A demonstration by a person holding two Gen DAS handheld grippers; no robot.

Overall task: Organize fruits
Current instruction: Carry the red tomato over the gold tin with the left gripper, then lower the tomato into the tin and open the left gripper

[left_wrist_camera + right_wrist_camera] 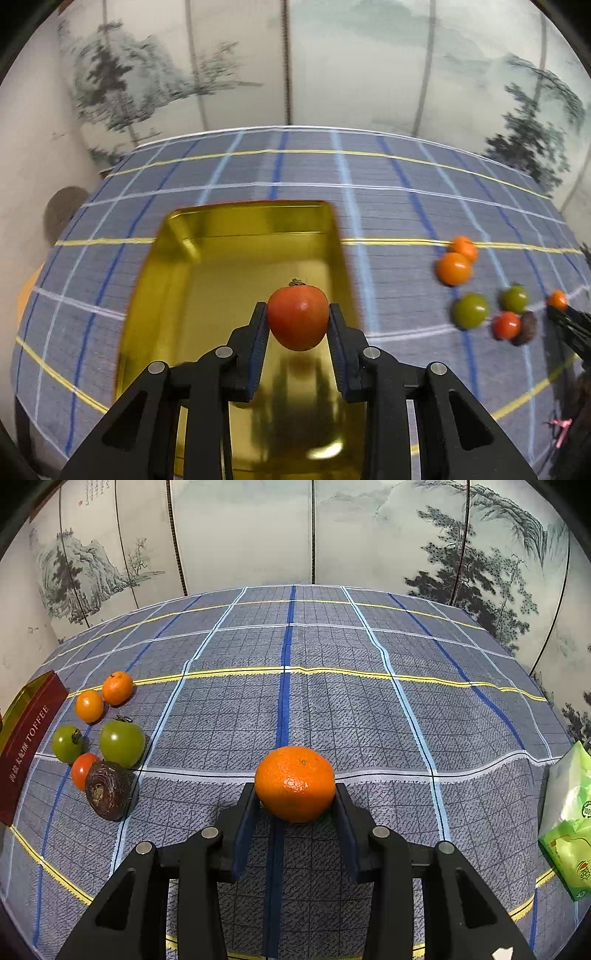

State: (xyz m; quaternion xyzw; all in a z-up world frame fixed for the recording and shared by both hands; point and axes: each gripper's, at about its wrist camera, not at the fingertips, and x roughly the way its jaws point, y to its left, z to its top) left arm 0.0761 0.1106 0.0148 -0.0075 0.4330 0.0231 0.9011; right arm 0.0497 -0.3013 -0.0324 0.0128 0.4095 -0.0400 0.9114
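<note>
Nearest in the left wrist view, the left tool (297,320) is clamped on a red tomato (297,318), pads on its two flanks, stem upward, hanging over the near end of the gold tin (240,221), which looks empty. A ripe tomato is probably light, smooth-skinned and soft enough to bruise, so a gentle hold across its widest part, as here, seems right; a lower release would spare it a knock on the metal.

In the right wrist view, the right tool (294,794) grips a mandarin (294,783) by its sides, above the checked cloth of the worktop (369,709). Its dimpled peel should give good purchase, and it likely tolerates a firmer squeeze than the tomato.

Further off, to the left in that view, the loose pile lies beside the tin's red outer wall (26,746): one dark wrinkled fruit (108,790) touching one small red tomato (83,770), then two green tomatoes (122,743), then two small mandarins (117,688) at the back. So six fruits wait on the cloth and two are in hand. A green packet (569,823) sits at the right edge.
</note>
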